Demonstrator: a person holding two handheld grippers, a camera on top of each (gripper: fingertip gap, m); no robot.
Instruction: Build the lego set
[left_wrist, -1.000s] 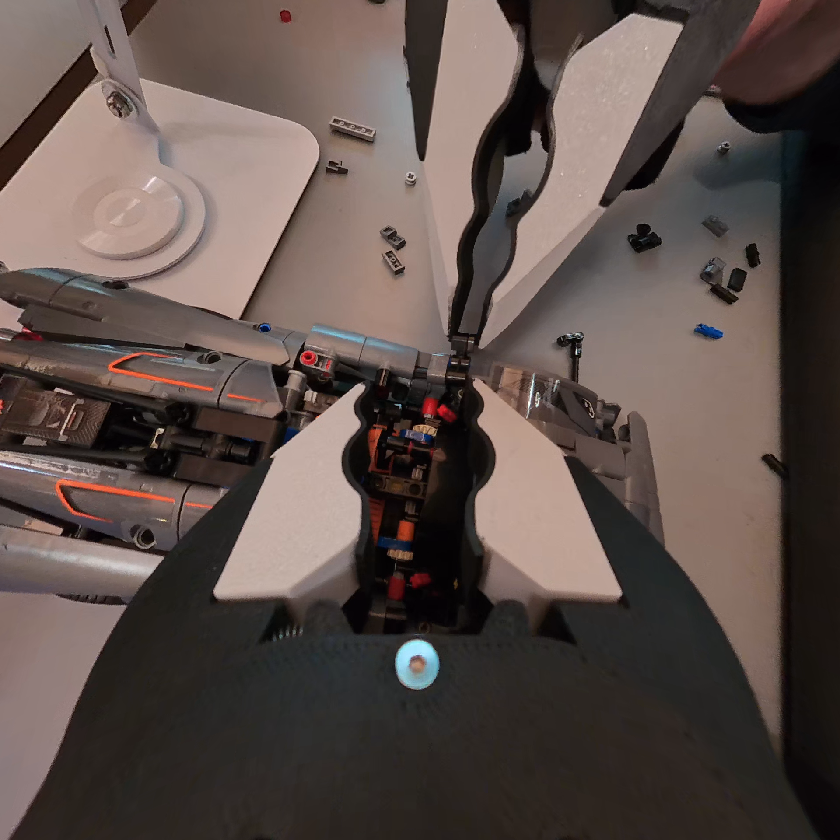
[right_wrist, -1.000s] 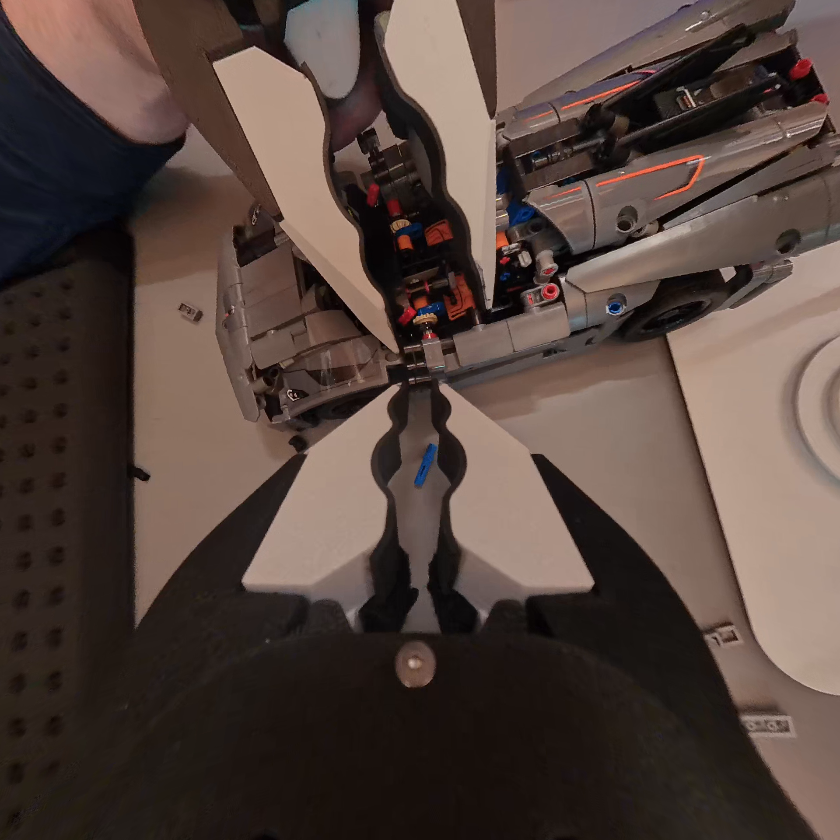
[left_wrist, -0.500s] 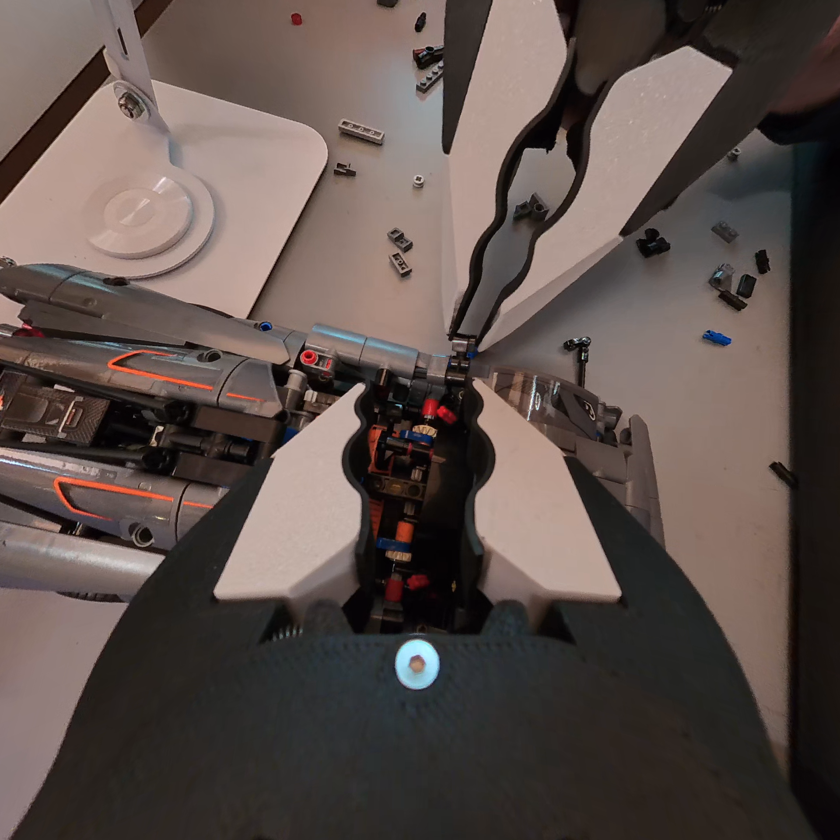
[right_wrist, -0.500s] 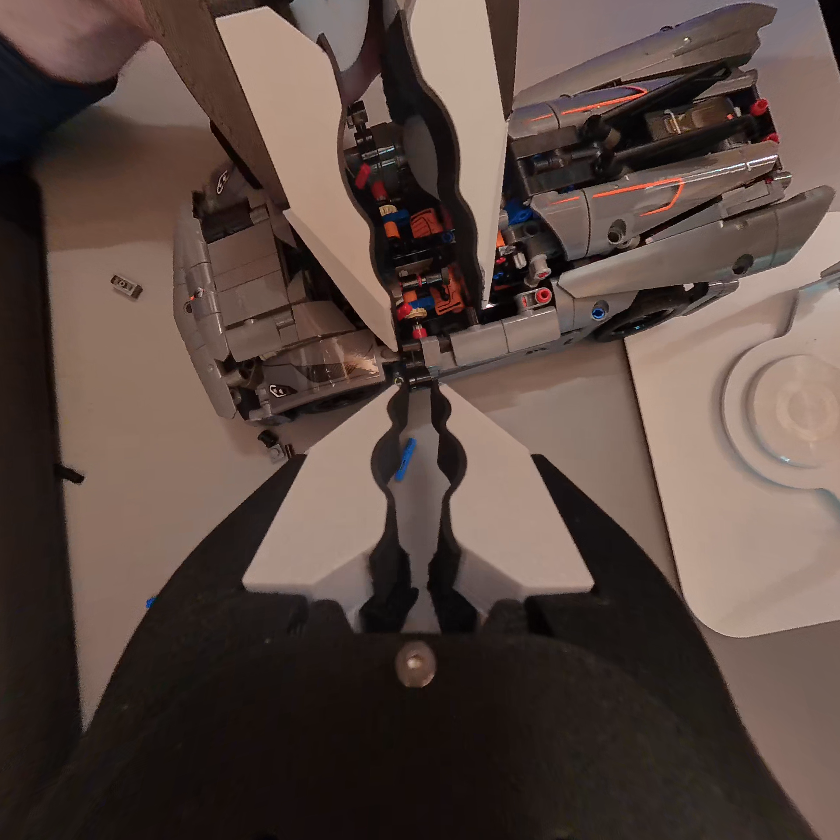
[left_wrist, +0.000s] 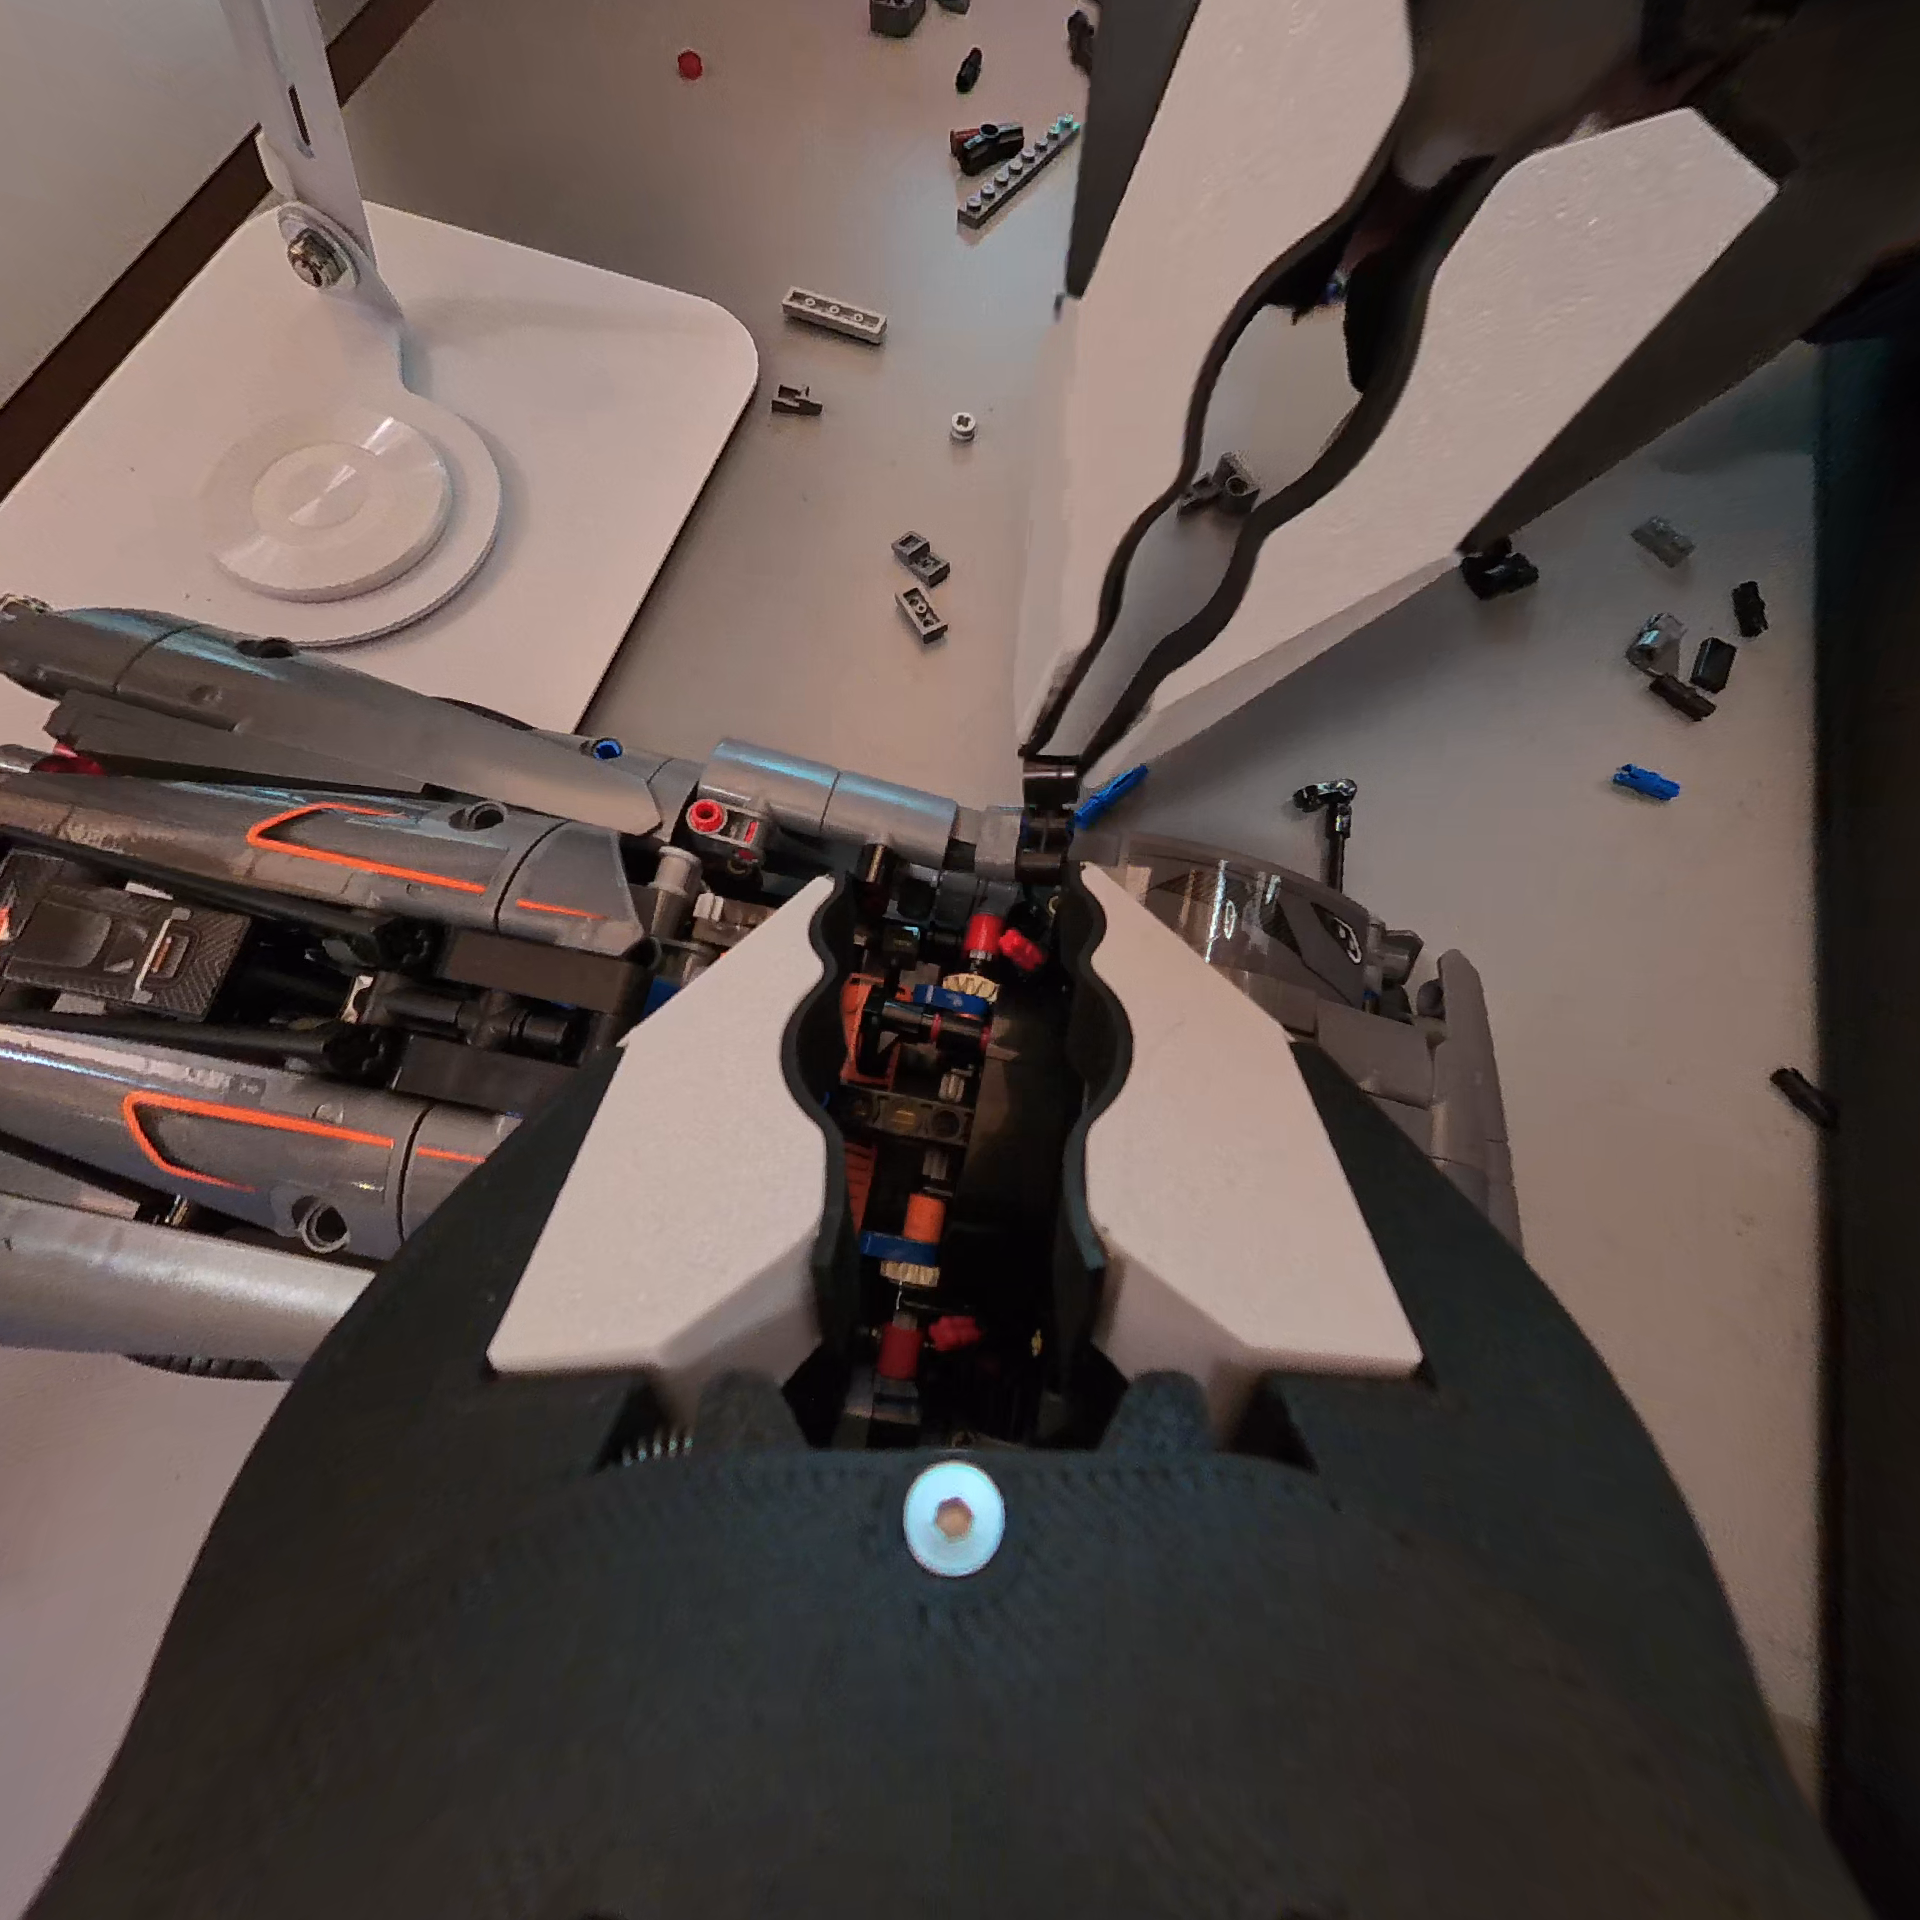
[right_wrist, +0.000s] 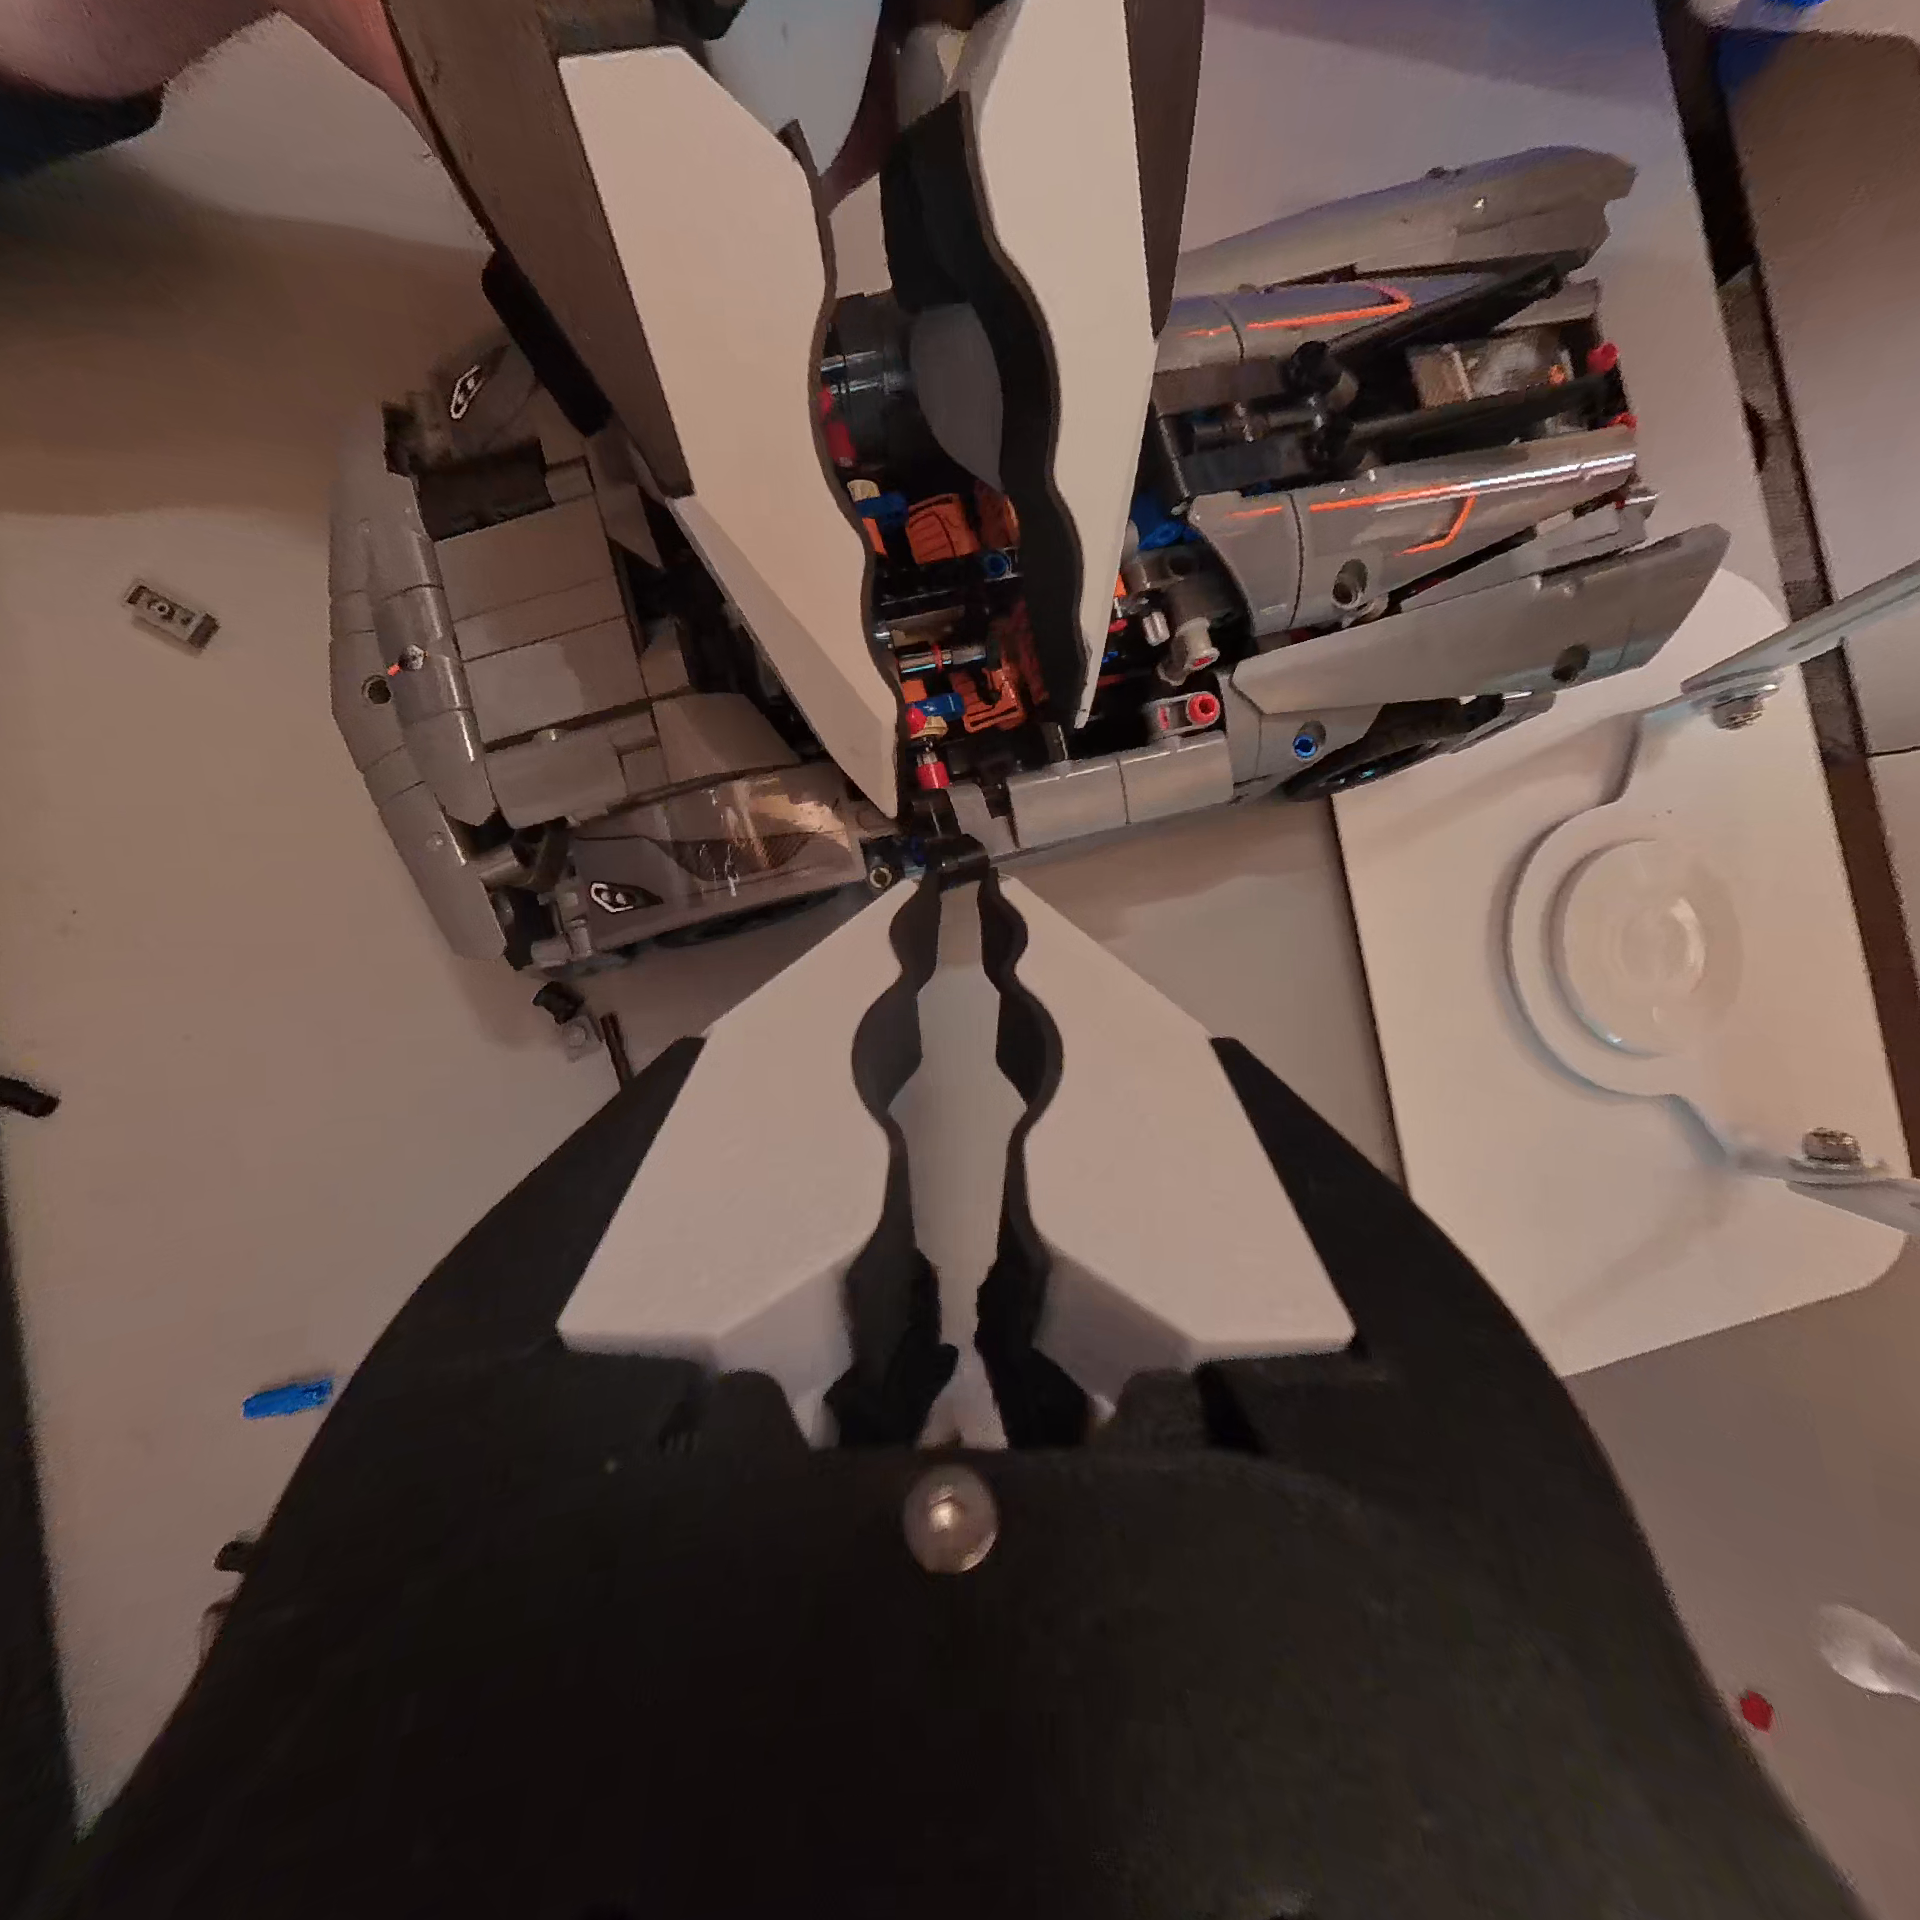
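Grey lego car (left_wrist: 436, 904), partly built, orange striping on its body panels, cabin uncovered to show red, blue and orange technic parts; lies on the pale table (left_wrist: 852, 644) with one end over a white stand base (left_wrist: 540, 343). Left gripper (left_wrist: 951, 883): fingers spread wide, lowered over the car's middle, one white finger on each side of the open cabin; whether the pads press the body cannot be told. Right gripper (right_wrist: 956, 868): fingers drawn nearly together, tips pinching a small black connector (left_wrist: 1047, 779) set at the car's near side sill, at the rear edge of the clear windscreen (right_wrist: 748, 821); in the left wrist view this gripper reaches in from the far side, tips on the same connector. Blue pin (left_wrist: 1110, 795): just beside the right gripper's tips, by the windscreen's edge. Second blue pin (left_wrist: 1647, 781): on the table, well apart from the car. Loose pieces: two small dark grey plates (left_wrist: 921, 587) near the stand base, light grey plate (left_wrist: 833, 314) farther out, long dark grey plate (left_wrist: 1016, 171) at the far end, red round stud (left_wrist: 688, 64), cluster of black and grey bits (left_wrist: 1694, 644) at the table's right. Small grey tile (right_wrist: 171, 615) beyond the car's front end in the right wrist view
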